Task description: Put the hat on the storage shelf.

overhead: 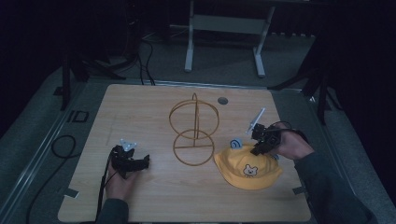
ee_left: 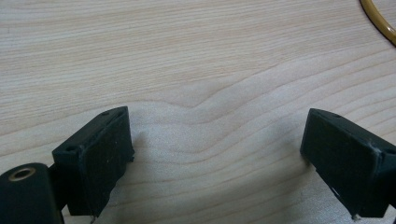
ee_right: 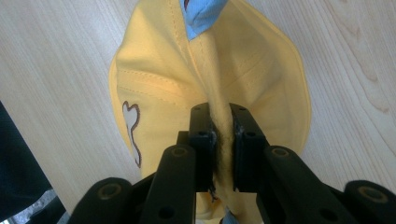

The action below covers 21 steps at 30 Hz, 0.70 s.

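Note:
A yellow hat [overhead: 247, 169] with a small bear face lies on the wooden table [overhead: 154, 196] at the right. My right gripper [overhead: 259, 145] is shut on a fold of the yellow hat [ee_right: 163, 84] at its far edge, the fabric pinched between both jaws. A blue ear or tag [overhead: 236, 143] sticks up beside it, and the blue tag [ee_right: 201, 16] also appears in the right gripper view. My left gripper [overhead: 140, 163] rests open on the bare wood [ee_left: 196, 60] at the left, with nothing between its fingers [ee_left: 100, 154].
A golden wire stand [overhead: 194, 133] of rings rises in the middle of the table, between the two grippers; a bit of the stand's ring [ee_left: 379, 21] is at the left gripper view's corner. A round grommet hole [overhead: 222, 100] sits near the far edge.

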### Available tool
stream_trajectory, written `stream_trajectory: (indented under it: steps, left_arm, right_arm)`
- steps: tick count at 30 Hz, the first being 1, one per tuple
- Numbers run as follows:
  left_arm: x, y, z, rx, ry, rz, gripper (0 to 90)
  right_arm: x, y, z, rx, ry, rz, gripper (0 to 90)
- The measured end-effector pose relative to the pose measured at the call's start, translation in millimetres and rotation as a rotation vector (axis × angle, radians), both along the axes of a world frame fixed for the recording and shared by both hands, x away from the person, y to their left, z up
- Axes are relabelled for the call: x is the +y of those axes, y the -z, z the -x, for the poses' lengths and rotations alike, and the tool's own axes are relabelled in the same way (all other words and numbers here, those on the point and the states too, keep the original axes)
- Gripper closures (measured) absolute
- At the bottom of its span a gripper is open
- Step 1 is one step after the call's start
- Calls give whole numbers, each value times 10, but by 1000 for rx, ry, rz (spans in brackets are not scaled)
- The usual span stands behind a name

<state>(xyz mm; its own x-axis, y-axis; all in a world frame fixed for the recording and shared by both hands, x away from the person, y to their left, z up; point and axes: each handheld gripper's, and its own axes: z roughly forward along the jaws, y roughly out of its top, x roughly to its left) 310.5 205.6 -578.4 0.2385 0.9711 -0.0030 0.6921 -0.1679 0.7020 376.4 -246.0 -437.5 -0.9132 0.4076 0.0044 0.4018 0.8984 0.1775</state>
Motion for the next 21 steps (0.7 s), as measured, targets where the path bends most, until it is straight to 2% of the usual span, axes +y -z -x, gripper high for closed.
stream_trajectory:
  steps: [12,21]
  left_arm:
    - [0,0,0,0,0,0,91]
    - [0,0,0,0,0,0,91]
  right_arm:
    - [18,-92,2,-14,-33,10,828]
    - [-20,-201,-40,-38,-16,-10,828]
